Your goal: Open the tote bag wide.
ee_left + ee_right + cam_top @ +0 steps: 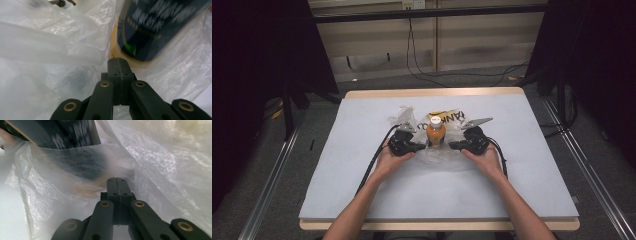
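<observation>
Bag (439, 152): thin crinkled clear plastic, glossy. Bottle (435, 133): glossy dark label. Table cover (362, 165): matt, smooth, pale.

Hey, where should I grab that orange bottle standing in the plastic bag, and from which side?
Probably the bottle by its labelled body, below the white cap, with jaws level from left or right. It stands upright; the bag lies low around its base, leaving the sides free.

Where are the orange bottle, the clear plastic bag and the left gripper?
orange bottle (435, 134), high view, on its orange body.
clear plastic bag (438, 157), high view, on its near crumpled film.
left gripper (117, 60), left gripper view, at its closed jaw tips.
</observation>
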### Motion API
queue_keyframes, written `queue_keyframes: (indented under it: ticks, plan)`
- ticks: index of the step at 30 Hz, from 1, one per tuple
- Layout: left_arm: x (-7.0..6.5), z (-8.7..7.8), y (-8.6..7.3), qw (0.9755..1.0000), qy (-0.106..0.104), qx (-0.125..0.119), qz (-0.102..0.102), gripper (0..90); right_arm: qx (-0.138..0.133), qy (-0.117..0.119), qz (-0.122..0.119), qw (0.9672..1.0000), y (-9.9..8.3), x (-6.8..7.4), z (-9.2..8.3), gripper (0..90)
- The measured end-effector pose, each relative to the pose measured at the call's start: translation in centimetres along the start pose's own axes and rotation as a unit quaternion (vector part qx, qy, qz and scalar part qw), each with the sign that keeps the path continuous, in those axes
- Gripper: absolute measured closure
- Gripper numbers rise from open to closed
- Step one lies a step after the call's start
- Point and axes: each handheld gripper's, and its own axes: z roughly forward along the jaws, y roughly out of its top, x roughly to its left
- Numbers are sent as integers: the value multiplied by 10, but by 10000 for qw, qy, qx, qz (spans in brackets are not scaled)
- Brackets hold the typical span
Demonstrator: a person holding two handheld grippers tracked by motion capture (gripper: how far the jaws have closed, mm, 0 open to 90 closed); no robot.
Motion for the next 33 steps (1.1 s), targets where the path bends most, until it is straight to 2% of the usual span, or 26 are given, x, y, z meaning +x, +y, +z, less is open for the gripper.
queue_keyframes:
  ticks: [1,3,6,7,9,11,12,13,15,16,17,18,20,21,26,27,28,29,33]
  plan:
    - [0,0,-2,10000,24,56,38,900,28,18,25,10000,-2,0,2,900]
    - [1,-2,-6,10000,-39,-43,-29,900,107,20,30,9999,-6,-1,3,900]
    - [2,-7,-9,10000,45,14,38,900,146,28,61,9999,-10,-4,2,900]
    - [3,-9,-10,10000,41,18,37,900,184,-31,23,9998,-10,-5,0,900]
    - [4,-15,-14,9999,88,52,27,900,225,0,29,9997,-13,-7,-4,900]
    - [6,-19,-18,10000,86,47,-9,900,242,-11,60,9997,-16,-11,-9,900]
    - [7,-22,-19,9999,106,125,-22,900,223,-22,118,9997,-20,-14,-15,900]
    - [8,-23,-22,9999,105,31,-23,900,223,-22,118,9997,-20,-14,-15,900]
    - [8,-26,-25,9999,83,-11,-55,900,196,-36,190,9996,-24,-18,-20,900]
    - [8,-29,-26,9999,140,69,-11,900,199,-50,215,9996,-25,-18,-21,900]
    - [7,-31,-28,9999,146,91,19,900,250,-137,104,9995,-24,-16,-22,900]
    - [6,-34,-29,9998,156,153,9,900,250,-137,104,9995,-24,-16,-22,900]
    - [5,-36,-34,9998,145,10,-97,900,257,-145,95,9995,-25,-15,-23,900]
    - [6,-39,-36,9998,164,55,-5,900,297,-150,105,9994,-26,-17,-25,900]
    - [3,-44,-42,9999,140,-5,-44,900,347,-252,134,9990,-28,-18,-31,900]
    - [2,-44,-43,9999,76,-35,-79,900,332,-258,157,9990,-28,-18,-32,900]
    - [1,-44,-43,10000,85,-44,-18,900,277,-196,89,9994,-29,-18,-32,900]
    - [0,-45,-43,9999,89,-110,-62,900,277,-196,89,9994,-29,-18,-32,900]
    - [-2,-56,-37,9986,-28,-511,-148,900,-19,62,127,9999,-22,-13,-37,900]
